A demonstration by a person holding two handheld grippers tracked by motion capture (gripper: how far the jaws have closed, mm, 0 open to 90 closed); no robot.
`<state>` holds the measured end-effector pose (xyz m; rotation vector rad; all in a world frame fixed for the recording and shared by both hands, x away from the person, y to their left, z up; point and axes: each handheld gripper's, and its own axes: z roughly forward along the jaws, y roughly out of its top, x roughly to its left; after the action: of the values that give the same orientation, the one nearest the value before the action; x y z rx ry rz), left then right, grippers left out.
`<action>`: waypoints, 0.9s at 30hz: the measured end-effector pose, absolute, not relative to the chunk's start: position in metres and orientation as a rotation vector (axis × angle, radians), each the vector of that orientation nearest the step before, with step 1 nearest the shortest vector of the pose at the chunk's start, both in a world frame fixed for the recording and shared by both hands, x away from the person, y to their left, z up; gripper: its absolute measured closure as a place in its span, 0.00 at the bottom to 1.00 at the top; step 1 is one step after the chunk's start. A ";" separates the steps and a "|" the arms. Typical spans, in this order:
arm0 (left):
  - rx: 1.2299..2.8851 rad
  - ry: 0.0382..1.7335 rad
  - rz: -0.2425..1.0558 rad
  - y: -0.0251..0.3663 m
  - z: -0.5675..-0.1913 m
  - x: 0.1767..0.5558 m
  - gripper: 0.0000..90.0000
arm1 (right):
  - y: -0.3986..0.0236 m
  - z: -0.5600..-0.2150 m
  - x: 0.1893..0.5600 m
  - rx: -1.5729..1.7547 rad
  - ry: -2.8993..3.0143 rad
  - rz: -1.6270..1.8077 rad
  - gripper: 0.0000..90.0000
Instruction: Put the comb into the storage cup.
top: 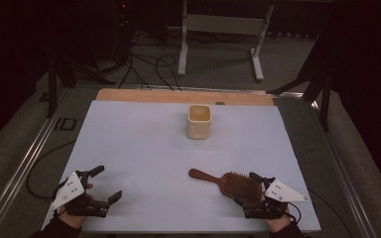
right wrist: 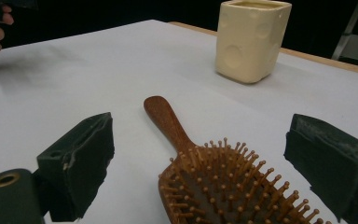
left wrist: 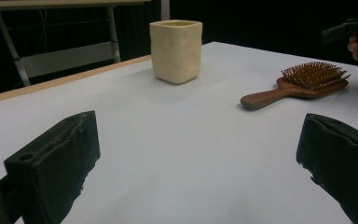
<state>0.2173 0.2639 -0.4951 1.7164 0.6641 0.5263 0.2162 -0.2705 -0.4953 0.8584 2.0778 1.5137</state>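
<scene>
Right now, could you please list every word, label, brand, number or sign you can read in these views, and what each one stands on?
None: no readable text stands on anything here.
The cream cup bears only round dimples, no print.
The wooden hairbrush has a plain handle and back, no brand mark visible.
The white table cover is blank.
The grey plate on the left gripper and on the right gripper carries small holes, no lettering.
</scene>
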 end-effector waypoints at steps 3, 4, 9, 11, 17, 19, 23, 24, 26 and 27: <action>1.715 0.664 0.528 0.264 -0.495 0.217 0.00 | -0.271 -0.495 0.216 0.858 2.078 1.515 0.09; 1.714 0.663 0.532 0.264 -0.495 0.217 0.00 | -0.272 -0.495 0.216 0.862 2.075 1.524 0.09; 1.714 0.663 0.533 0.264 -0.495 0.217 0.00 | -0.271 -0.494 0.216 0.855 2.097 1.525 0.09; 1.715 0.662 0.532 0.263 -0.495 0.217 0.00 | -0.269 -0.494 0.216 0.848 2.115 1.515 0.09; 1.714 0.660 0.532 0.264 -0.494 0.216 0.00 | -0.266 -0.492 0.215 0.844 2.142 1.496 0.09; 1.715 0.658 0.532 0.264 -0.494 0.216 0.00 | -0.266 -0.491 0.215 0.845 2.140 1.505 0.09; 1.718 0.657 0.531 0.264 -0.494 0.216 0.00 | -0.266 -0.485 0.214 0.835 2.134 1.506 0.09; 1.719 0.659 0.532 0.264 -0.494 0.216 0.00 | -0.266 -0.482 0.214 0.837 2.134 1.512 0.09; 1.717 0.658 0.532 0.264 -0.494 0.216 0.00 | -0.266 -0.481 0.213 0.837 2.132 1.506 0.09; 1.718 0.657 0.532 0.264 -0.494 0.216 0.00 | -0.266 -0.480 0.213 0.837 2.131 1.497 0.09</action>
<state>0.2157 0.2638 -0.4942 1.7176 0.6572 0.5320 0.2127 -0.2660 -0.4798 0.8368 2.1311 1.4974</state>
